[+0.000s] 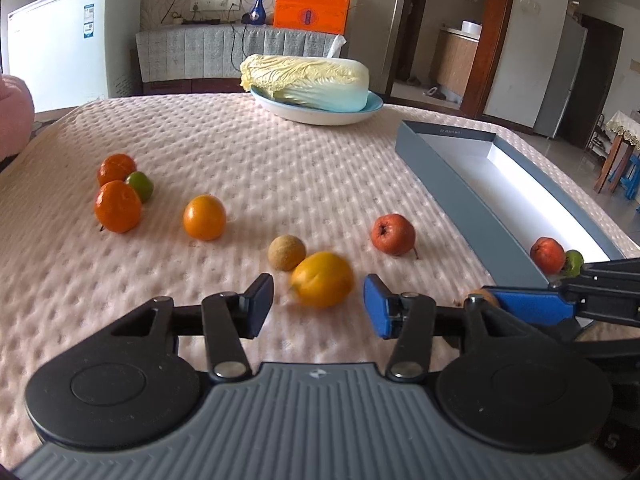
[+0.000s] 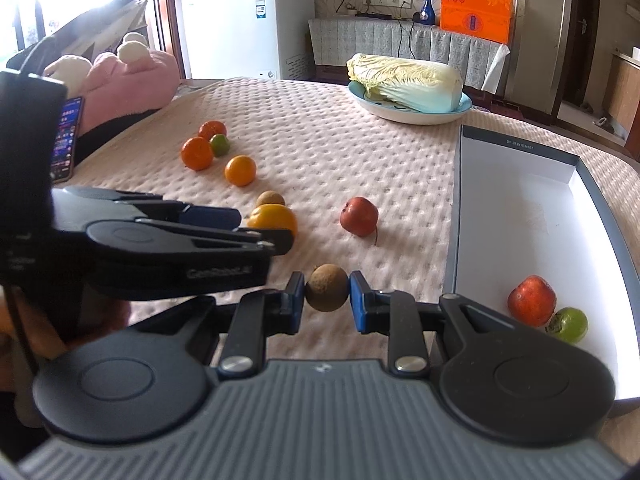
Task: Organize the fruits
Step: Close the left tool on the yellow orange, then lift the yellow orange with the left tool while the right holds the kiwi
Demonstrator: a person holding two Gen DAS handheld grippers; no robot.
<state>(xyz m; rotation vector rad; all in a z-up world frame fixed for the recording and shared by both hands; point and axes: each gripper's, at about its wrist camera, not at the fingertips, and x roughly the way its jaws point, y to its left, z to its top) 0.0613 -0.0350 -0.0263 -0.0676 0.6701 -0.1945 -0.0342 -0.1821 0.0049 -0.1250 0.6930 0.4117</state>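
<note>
Ahead of the left gripper (image 1: 319,306) and squarely in the gap between its wide-open fingers sits a yellow-orange citrus fruit (image 1: 322,279), blurred in the left wrist view and roughly round, so no long axis matters for the grasp; the fingers touch nothing. Just beyond that fruit, slightly toward the left finger, lies a brown longan-like fruit (image 1: 287,252), and further left across the padded tabletop (image 1: 280,152) are three more oranges and a green one. To the right of the fingers, well apart, rests a red hawthorn-like fruit (image 1: 393,234). Further right, the right gripper (image 2: 327,296) has its fingers closed on a second small brown round fruit (image 2: 327,287), pinched at its sides. The grey box (image 2: 592,184) lies to the right of those fingers, with a red fruit (image 2: 531,300) and a green fruit (image 2: 568,325) already in its near corner. I judge the right hand nearer the box, needing a move rightward over the near wall.
</note>
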